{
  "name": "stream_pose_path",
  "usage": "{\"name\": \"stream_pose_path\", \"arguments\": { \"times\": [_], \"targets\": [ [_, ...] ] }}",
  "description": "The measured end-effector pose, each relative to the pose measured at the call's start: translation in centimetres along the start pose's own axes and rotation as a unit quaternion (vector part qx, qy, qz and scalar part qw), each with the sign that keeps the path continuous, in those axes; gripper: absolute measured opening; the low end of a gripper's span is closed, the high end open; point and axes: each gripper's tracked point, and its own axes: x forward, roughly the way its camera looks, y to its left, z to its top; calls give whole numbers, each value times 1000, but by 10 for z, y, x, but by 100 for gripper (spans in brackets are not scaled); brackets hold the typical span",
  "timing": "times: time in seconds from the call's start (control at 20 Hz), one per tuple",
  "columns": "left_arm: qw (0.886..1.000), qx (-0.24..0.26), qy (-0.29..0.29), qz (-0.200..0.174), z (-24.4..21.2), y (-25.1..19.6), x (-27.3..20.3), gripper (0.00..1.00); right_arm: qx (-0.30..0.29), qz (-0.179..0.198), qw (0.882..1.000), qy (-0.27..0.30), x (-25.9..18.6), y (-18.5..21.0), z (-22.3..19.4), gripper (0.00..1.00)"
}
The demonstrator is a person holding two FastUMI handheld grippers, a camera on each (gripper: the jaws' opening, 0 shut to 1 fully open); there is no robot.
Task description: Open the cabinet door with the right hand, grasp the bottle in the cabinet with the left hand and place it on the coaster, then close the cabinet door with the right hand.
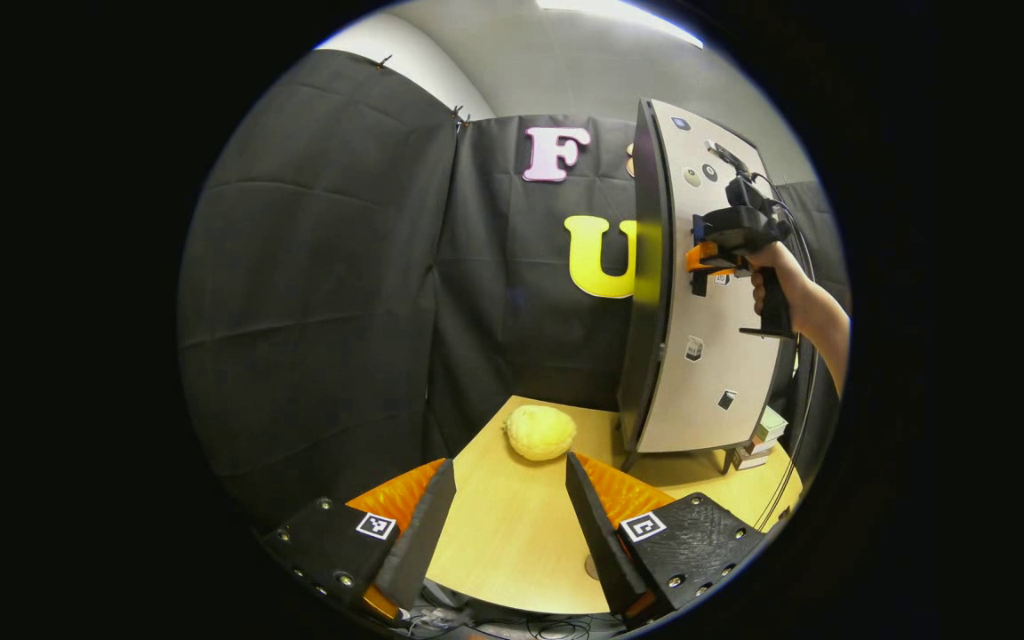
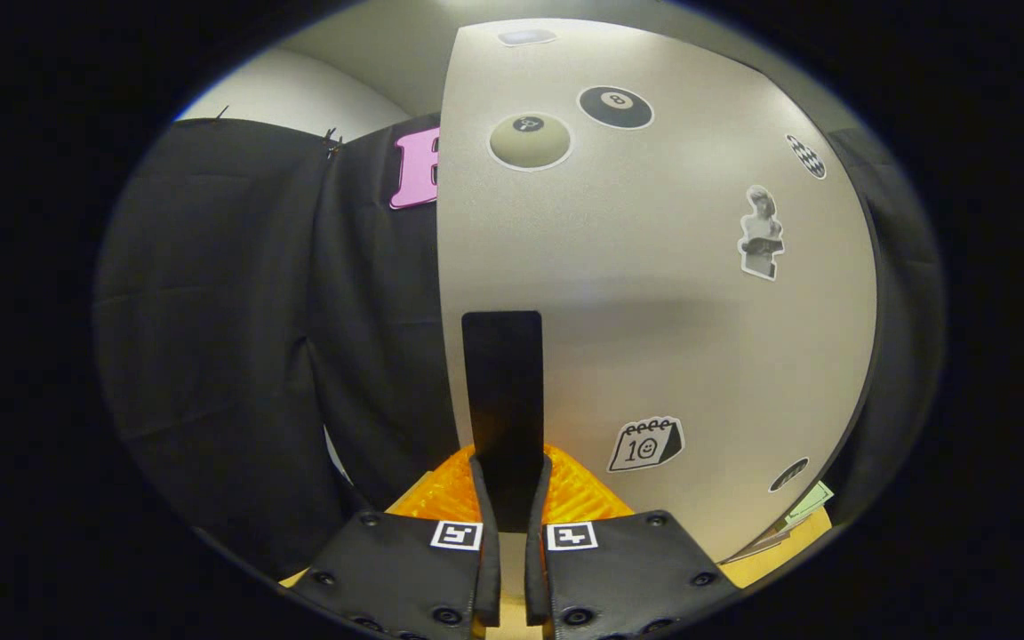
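Staged recording booth, not a real home: black cloth wall point(image 1: 316, 293) pinned up around a small wooden table point(image 1: 512, 542), freestanding sticker-covered cabinet door point(image 2: 654, 293) as a prop, fiducial tags point(image 1: 376, 525) on the handheld rig, plain ceiling light point(image 1: 619, 13)

Light wooden table point(image 1: 512, 533), yellow round object point(image 1: 540, 432) lying on it, cabinet point(image 1: 699, 356) standing at its far right

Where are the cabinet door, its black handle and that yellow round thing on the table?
cabinet door point(image 2: 654, 293): right gripper view, bare middle of its pale face.
black handle point(image 2: 502, 391): right gripper view, middle of the strip, above the right gripper's fingers.
yellow round thing point(image 1: 540, 432): left gripper view, its centre, on the table.
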Motion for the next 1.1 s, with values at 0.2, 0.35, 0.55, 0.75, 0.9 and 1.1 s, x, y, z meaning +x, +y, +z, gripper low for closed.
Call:
{"name": "stream_pose_path", "arguments": {
  "times": [0.2, 0.35, 0.55, 0.75, 0.9, 1.1],
  "targets": [
    [1000, 17, -9, -14, 3, -10, -11, 73, -6, 30, 1000, -2, -29, -7, 1, 10],
    [999, 21, -11, -21, 6, -19, -8, 70, -10, 39, 999, -5, -36, -18, -2, 12],
    [999, 8, -25, -32, 24, -32, -5, 73, -5, 47, 999, -4, -48, -26, -4, 10],
    [998, 16, -23, -50, 20, -49, -3, 73, -6, 42, 999, -12, -62, -36, -8, 12],
    [998, 11, -14, -63, 18, -60, -2, 73, -6, 29, 999, -11, -75, -44, -9, 12],
    [996, -10, -7, -90, 19, -82, 5, 73, 13, 18, 1000, -8, -88, -58, -10, 10]
  ]
}}
